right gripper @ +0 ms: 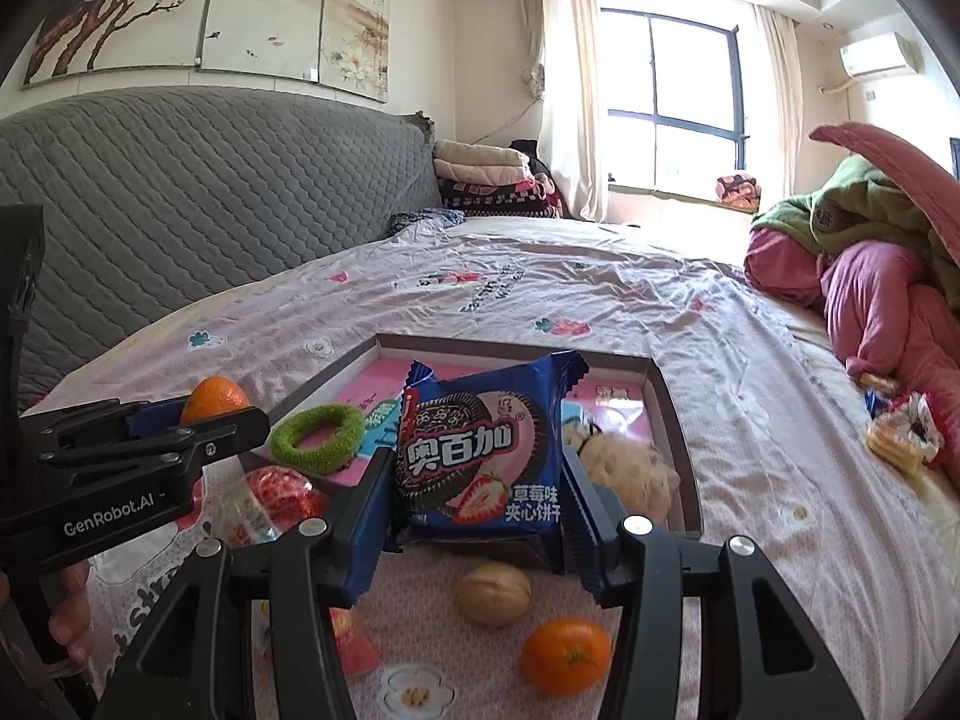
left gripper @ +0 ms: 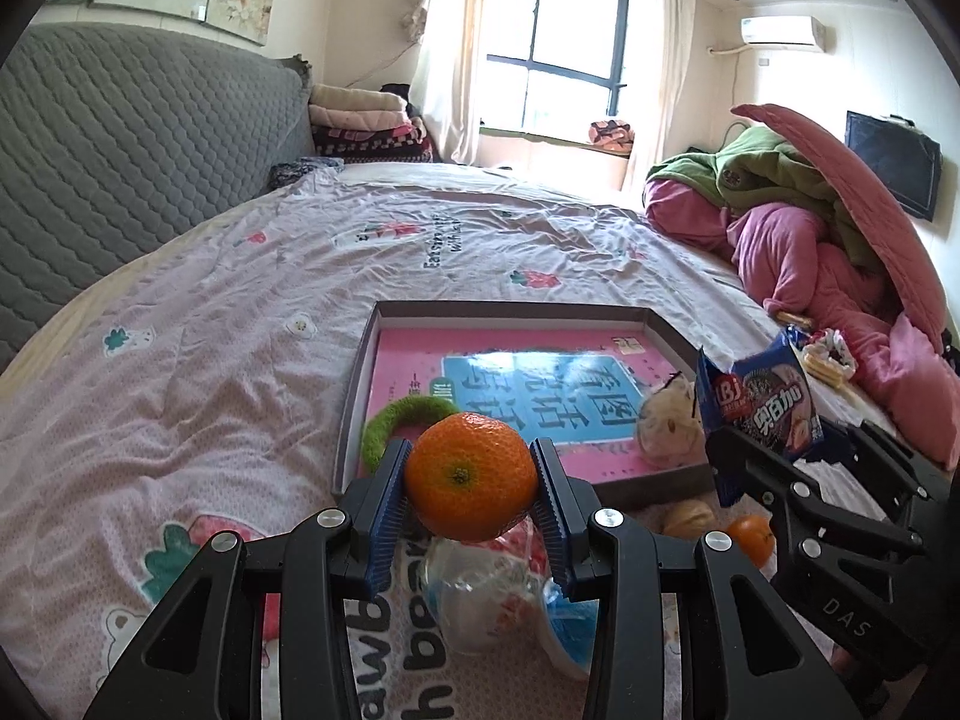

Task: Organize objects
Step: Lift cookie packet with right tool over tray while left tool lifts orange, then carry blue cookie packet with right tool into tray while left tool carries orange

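- Shallow box (right gripper: 675,420) on bed (left gripper: 210,312): straight ahead of both tongs, just beyond.
- Right tongs (right gripper: 474,516): pinching cookie packet (right gripper: 480,450), upright, at box's near wall.
- Left tongs (left gripper: 471,498): pinching tangerine (left gripper: 471,477), short of near-left corner.

Cookie packet (right gripper: 480,456) hides tray (right gripper: 672,414) middle; plush toy (right gripper: 624,468) half hidden.

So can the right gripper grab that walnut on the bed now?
Probably not yet: the right gripper is shut on the cookie packet. The walnut lies uncovered just below it.
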